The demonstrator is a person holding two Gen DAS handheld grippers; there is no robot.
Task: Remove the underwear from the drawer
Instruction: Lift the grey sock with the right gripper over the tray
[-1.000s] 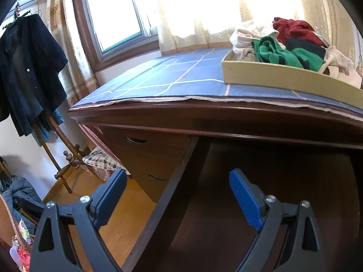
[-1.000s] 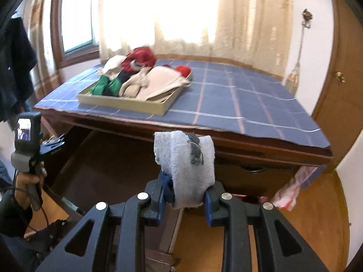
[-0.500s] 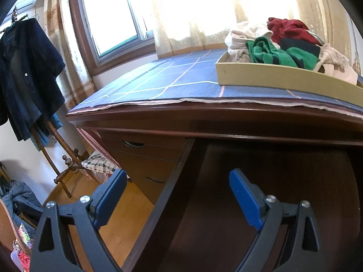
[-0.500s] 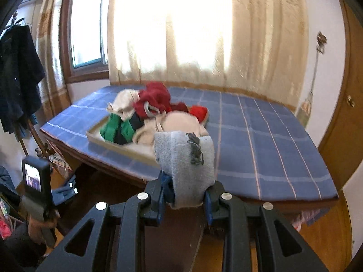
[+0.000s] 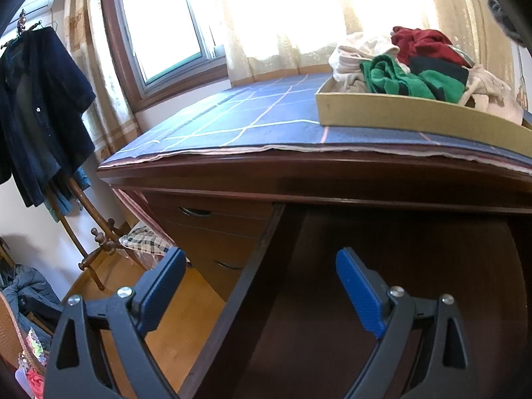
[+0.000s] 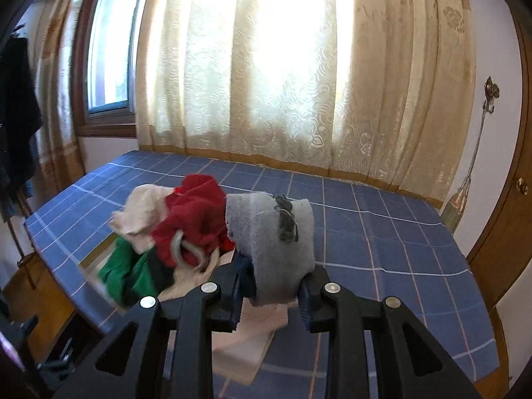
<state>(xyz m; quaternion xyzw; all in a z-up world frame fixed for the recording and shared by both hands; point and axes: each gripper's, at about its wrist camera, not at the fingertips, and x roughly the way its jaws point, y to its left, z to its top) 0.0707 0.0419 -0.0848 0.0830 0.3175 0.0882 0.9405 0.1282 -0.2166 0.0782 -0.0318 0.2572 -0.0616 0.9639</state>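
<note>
My right gripper [image 6: 271,286] is shut on a folded grey piece of underwear [image 6: 271,232], held up over the near end of a shallow beige tray [image 6: 246,355] on the blue checked tabletop [image 6: 382,239]. The tray holds a heap of clothes: red [image 6: 194,212], cream and green pieces. In the left wrist view my left gripper [image 5: 259,286] hangs open over the left wall [image 5: 242,286] of the pulled-out dark wooden drawer [image 5: 415,266]. The visible drawer floor is bare. The same tray [image 5: 399,113] and clothes heap [image 5: 415,63] sit on the tabletop above.
A window [image 5: 163,23] and pale curtains [image 6: 282,83] stand behind the table. A coat stand with dark clothing [image 5: 36,109] is on the left over wooden floor [image 5: 186,316]. Closed side drawers [image 5: 212,226] lie left of the open one. A wooden door [image 6: 508,216] is at right.
The right gripper has risen and travelled forward from below the table edge to over the tray, carrying the grey underwear. The left gripper has stayed put, open.
</note>
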